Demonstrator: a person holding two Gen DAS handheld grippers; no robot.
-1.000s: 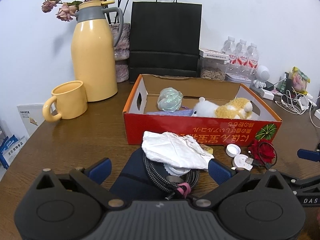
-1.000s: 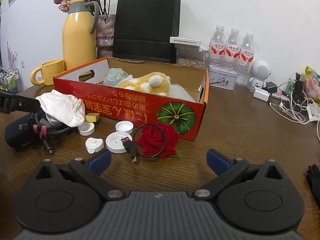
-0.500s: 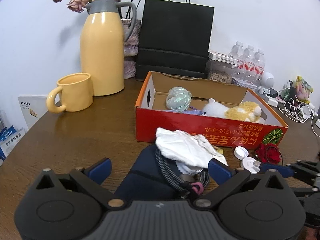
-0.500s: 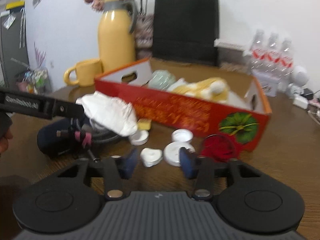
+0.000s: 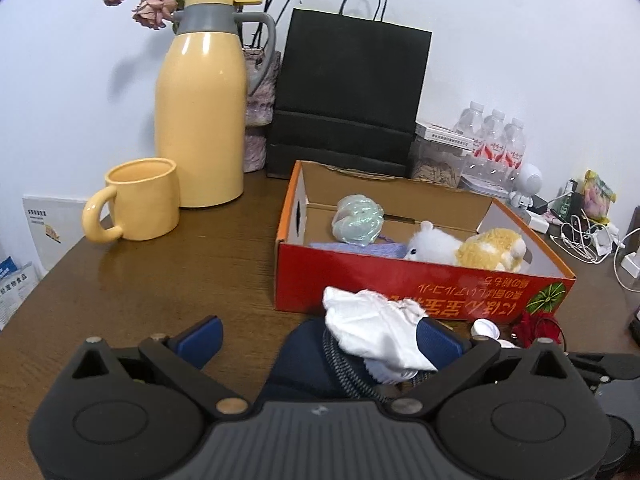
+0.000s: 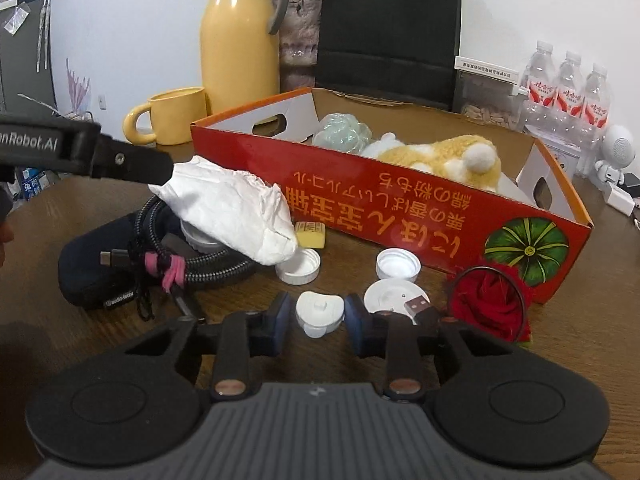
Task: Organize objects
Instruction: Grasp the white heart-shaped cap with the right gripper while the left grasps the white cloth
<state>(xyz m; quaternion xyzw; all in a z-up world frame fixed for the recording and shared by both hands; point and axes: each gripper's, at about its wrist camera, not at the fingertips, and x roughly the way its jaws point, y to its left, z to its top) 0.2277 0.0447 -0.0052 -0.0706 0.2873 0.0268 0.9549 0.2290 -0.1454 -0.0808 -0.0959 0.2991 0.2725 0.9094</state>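
Observation:
A small white heart-shaped cap point(image 6: 320, 314) lies on the brown table between the pads of my right gripper point(image 6: 318, 318). The jaws are closing, and the pads sit against both of its sides. My left gripper point(image 5: 318, 340) is open wide around a dark pouch point(image 5: 296, 364) that carries a braided cable point(image 6: 208, 264) and crumpled white paper point(image 5: 372, 328). One left finger point(image 6: 100, 156) reaches in from the left of the right wrist view. Behind stands the red cardboard box point(image 6: 400, 204), which holds a plush toy point(image 5: 480, 246) and a pale green ball point(image 5: 358, 220).
Two white bottle caps point(image 6: 300, 266) point(image 6: 398, 264), a white disc point(image 6: 392, 294), a USB plug point(image 6: 418, 306), a red rose point(image 6: 488, 304) and a yellow block point(image 6: 310, 234) lie before the box. A yellow mug point(image 5: 140, 204), a jug point(image 5: 200, 120), a black bag point(image 5: 348, 96) and bottles point(image 5: 496, 148) stand behind.
My right gripper slid left to the heart-shaped cap and its jaws narrowed from wide open to around it. My left gripper drifted closer over the pouch and stayed open.

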